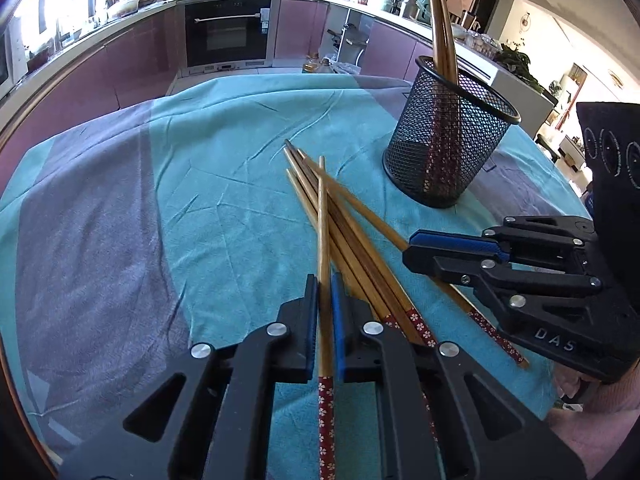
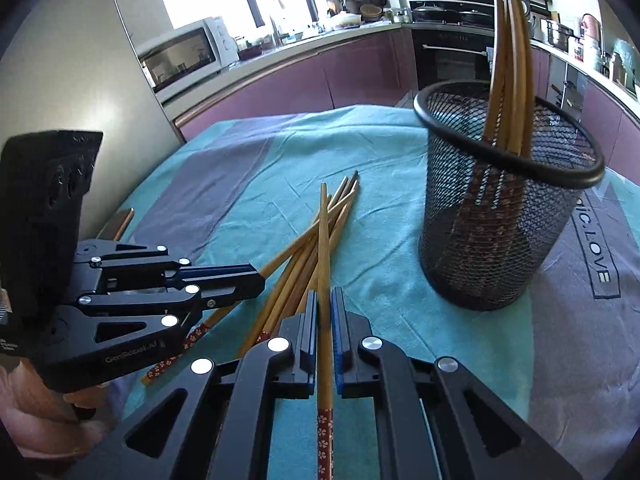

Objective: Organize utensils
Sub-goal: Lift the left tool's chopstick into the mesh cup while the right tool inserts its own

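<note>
Several wooden chopsticks with red flowered ends lie in a loose pile (image 1: pixel 352 236) on the teal cloth; the pile also shows in the right wrist view (image 2: pixel 304 256). My left gripper (image 1: pixel 325 284) is shut on one chopstick (image 1: pixel 323 216) that points forward over the pile. My right gripper (image 2: pixel 325 300) is shut on another chopstick (image 2: pixel 323 232). Each gripper shows in the other's view, the right gripper (image 1: pixel 412 250) beside the pile and the left gripper (image 2: pixel 260 276) at the pile's left. A black mesh cup (image 1: pixel 448 140) holds three upright chopsticks (image 1: pixel 440 28).
The mesh cup (image 2: pixel 504 208) stands right of the pile on the cloth-covered table (image 1: pixel 120 208). Kitchen counters, an oven (image 1: pixel 228 28) and a microwave (image 2: pixel 180 56) are behind. A grey strip of cloth with lettering (image 2: pixel 596 256) lies at the right.
</note>
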A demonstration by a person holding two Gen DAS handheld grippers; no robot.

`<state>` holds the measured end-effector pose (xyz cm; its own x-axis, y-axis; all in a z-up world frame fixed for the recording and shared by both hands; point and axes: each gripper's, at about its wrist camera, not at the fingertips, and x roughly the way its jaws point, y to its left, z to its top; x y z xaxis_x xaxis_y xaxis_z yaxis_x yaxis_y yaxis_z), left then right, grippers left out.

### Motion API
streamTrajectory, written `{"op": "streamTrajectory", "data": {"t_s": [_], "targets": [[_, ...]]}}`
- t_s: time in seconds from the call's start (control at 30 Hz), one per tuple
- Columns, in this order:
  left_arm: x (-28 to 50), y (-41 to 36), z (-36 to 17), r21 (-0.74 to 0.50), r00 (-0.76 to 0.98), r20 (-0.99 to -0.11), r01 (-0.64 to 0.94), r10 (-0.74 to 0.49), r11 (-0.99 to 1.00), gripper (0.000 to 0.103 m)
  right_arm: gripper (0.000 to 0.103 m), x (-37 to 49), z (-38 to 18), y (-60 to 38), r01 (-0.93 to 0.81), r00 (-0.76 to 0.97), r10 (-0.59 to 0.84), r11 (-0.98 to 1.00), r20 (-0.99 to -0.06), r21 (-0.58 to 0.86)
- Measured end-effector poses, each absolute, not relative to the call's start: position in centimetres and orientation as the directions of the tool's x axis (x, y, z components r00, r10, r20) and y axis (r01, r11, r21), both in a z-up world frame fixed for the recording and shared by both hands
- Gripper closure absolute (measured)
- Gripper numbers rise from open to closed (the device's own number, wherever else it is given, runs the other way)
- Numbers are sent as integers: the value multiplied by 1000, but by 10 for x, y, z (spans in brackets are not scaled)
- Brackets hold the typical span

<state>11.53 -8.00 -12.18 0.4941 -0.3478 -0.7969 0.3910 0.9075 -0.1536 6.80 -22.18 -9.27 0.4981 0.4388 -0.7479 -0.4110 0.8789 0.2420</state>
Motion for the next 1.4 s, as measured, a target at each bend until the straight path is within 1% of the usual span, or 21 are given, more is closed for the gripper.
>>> {"op": "streamTrajectory", "data": {"t_s": [0.07, 0.1, 0.17, 0.2, 0.27, 0.4, 0.47, 0.6, 0.73, 0.97, 1.4], "targets": [[116, -81, -123, -150, 486, -802, 399, -348, 905, 95, 95, 70, -95, -221, -406, 495, 432, 882, -754, 239], [117, -81, -125, -147, 484, -804, 403, -346, 903, 93, 94, 71, -97, -221, -405, 489, 429, 883, -759, 239], [121, -79, -126, -157, 476, -805, 403, -353, 902, 92, 95, 74, -98, -220, -405, 486, 430, 882, -760, 240], [125, -79, -126, -164, 471, -805, 407, -360, 899, 89, 95, 75, -97, -218, -406, 486, 429, 882, -762, 238], [133, -79, -126, -176, 460, -807, 413, -371, 894, 88, 95, 76, -97, -216, -410, 486, 426, 882, -763, 232], [144, -79, -128, -200, 444, -808, 410, -386, 890, 91, 97, 75, -95, -215, -417, 489, 435, 878, -756, 236], [147, -81, -127, -201, 448, -810, 395, -379, 897, 95, 97, 72, -91, -219, -421, 499, 442, 875, -745, 238], [143, -82, -122, -207, 461, -797, 399, -390, 893, 96, 97, 64, -78, -227, -430, 528, 457, 871, -716, 239], [134, -80, -106, -216, 482, -771, 419, -417, 882, 96, 97, 57, -61, -236, -434, 561, 472, 867, -680, 244], [117, -78, -65, -234, 525, -700, 472, -484, 850, 96, 97, 43, -33, -260, -420, 624, 483, 870, -614, 258], [95, -69, -5, -260, 559, -587, 555, -586, 790, 96, 97, 32, 0, -289, -402, 705, 477, 878, -525, 260]]}}
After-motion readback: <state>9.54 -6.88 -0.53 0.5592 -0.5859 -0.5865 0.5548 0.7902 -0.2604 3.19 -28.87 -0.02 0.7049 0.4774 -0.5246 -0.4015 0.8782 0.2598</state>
